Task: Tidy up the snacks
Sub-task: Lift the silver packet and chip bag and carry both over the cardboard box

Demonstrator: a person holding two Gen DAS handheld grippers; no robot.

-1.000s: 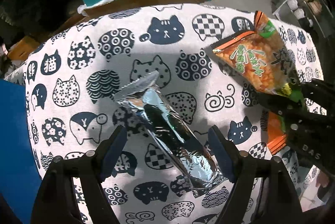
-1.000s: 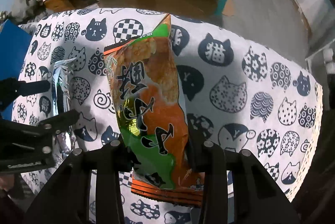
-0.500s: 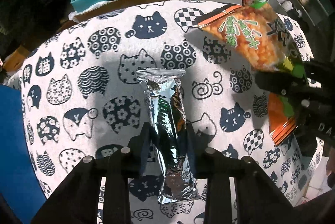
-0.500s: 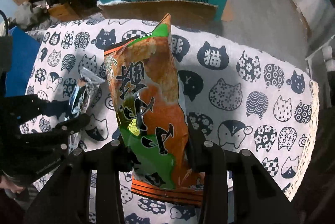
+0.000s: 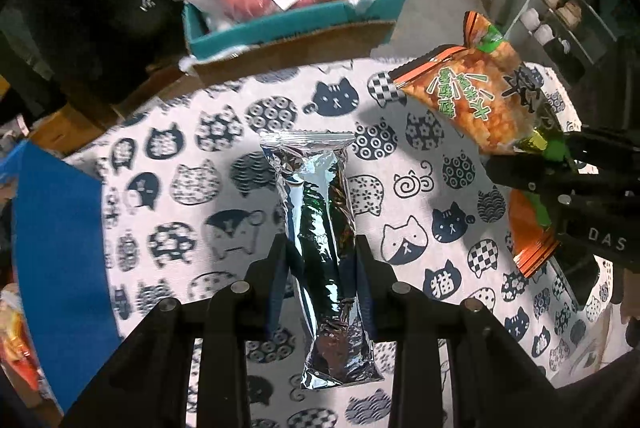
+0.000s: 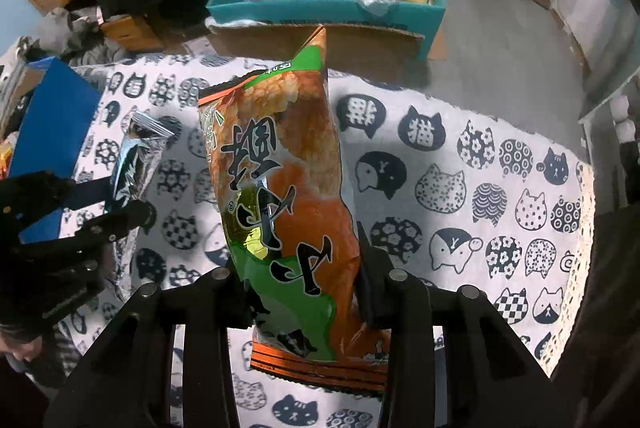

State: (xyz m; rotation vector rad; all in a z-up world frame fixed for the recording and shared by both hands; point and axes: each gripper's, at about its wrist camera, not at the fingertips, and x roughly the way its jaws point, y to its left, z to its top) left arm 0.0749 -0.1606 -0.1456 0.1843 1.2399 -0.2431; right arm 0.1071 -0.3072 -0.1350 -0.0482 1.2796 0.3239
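1. The left gripper (image 5: 320,252) is closed on a silver foil snack packet (image 5: 320,224), its two fingers pressing the packet's sides at about mid-length.
2. The silver packet's long axis runs near to far along the gripper's fingers; its crimped top seal points to the far side and its other end hangs near, past the fingers. It is held above the table (image 5: 400,163), which is covered by a white cloth printed with dark cat heads.
3. The right gripper (image 6: 298,288) is closed on an orange-and-green snack bag (image 6: 280,195), clamping its lower green part.
4. In the right wrist view this bag's long axis also runs near to far, with one corner of its top pointing far and the orange striped bottom seal near. It sits to the right of the silver packet, and the two are apart.
5. Beyond the table's far edge stands a teal cardboard box (image 5: 296,23) holding clear plastic bags of red and orange items.
6. A blue panel (image 5: 56,248) lies at the left.
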